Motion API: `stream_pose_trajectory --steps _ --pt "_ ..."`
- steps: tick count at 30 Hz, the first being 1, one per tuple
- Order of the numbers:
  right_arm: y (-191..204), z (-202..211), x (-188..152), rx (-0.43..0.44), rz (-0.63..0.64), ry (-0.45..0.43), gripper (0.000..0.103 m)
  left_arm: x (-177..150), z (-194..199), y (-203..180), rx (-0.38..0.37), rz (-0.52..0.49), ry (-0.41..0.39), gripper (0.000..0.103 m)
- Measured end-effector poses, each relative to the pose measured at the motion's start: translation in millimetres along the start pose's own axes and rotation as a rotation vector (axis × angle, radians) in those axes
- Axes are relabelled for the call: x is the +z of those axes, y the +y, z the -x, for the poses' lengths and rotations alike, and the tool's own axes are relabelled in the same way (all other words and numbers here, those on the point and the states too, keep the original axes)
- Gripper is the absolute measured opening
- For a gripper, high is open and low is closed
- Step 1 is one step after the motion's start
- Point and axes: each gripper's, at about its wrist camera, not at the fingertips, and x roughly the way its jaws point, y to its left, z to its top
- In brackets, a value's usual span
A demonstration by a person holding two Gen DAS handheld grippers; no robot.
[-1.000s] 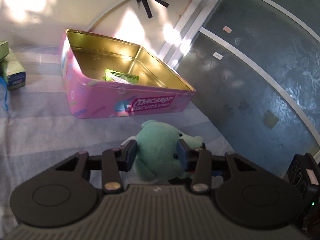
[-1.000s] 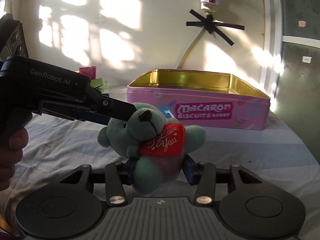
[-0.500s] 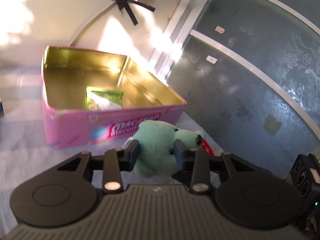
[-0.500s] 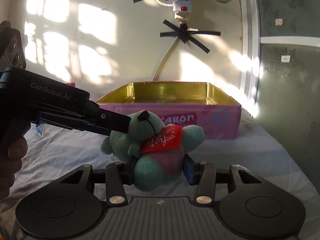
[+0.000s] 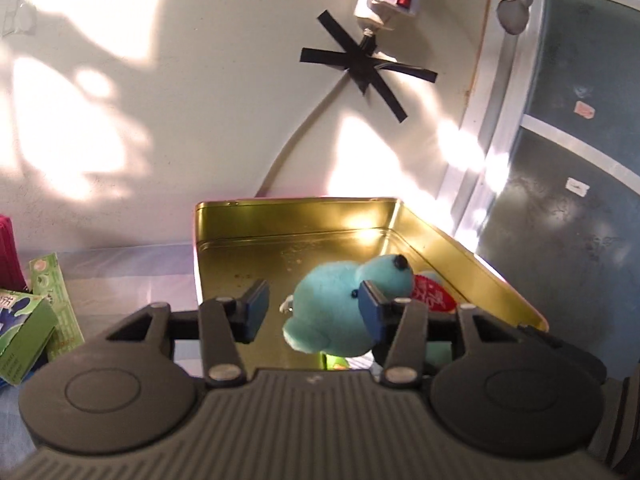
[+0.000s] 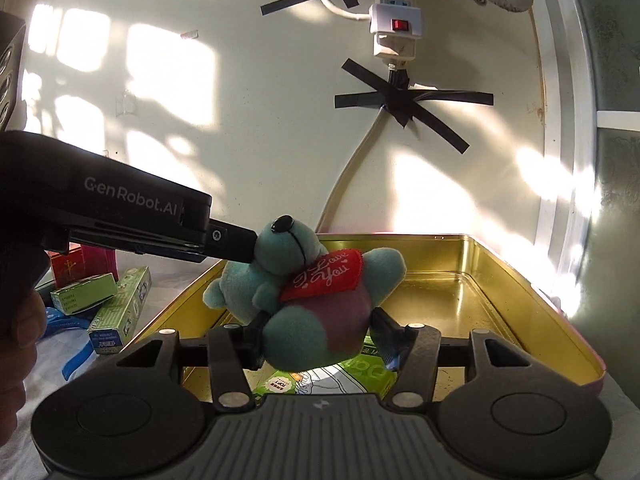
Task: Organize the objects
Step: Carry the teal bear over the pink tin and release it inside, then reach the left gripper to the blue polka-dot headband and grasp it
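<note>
The teddy bear (image 6: 316, 304) hangs over the open tin (image 6: 556, 320), and that is the relation the coming move turns on: the bear is directly above the gold floor, so it only needs lowering and letting go, by my reading.

In the right wrist view the right hand-held gripper (image 6: 320, 340) is clamped on the bear's lower body, at lower centre of the frame. The bear's long axis leans up and to the left, its head toward the upper left, the red heart (image 6: 324, 276) on its chest facing the camera. The right one is the nearer, and it carries the weight.

The left hand-held gripper (image 5: 312, 308) reaches in from the left of that frame with a fingertip against the bear's head. In its own view its fingers stand apart: the left pad is clear of the plush, the right pad seems to touch the face.

A green packet (image 6: 320, 380) lies on the tin's floor just under the bear. Small green boxes (image 6: 108, 304) sit on the bed left of the tin.
</note>
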Motion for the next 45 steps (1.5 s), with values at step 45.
stream_pose_trajectory --steps 45 --pt "184 15 -49 0.257 -0.033 0.227 0.059 -147 161 198 0.447 0.270 -0.005 0.069"
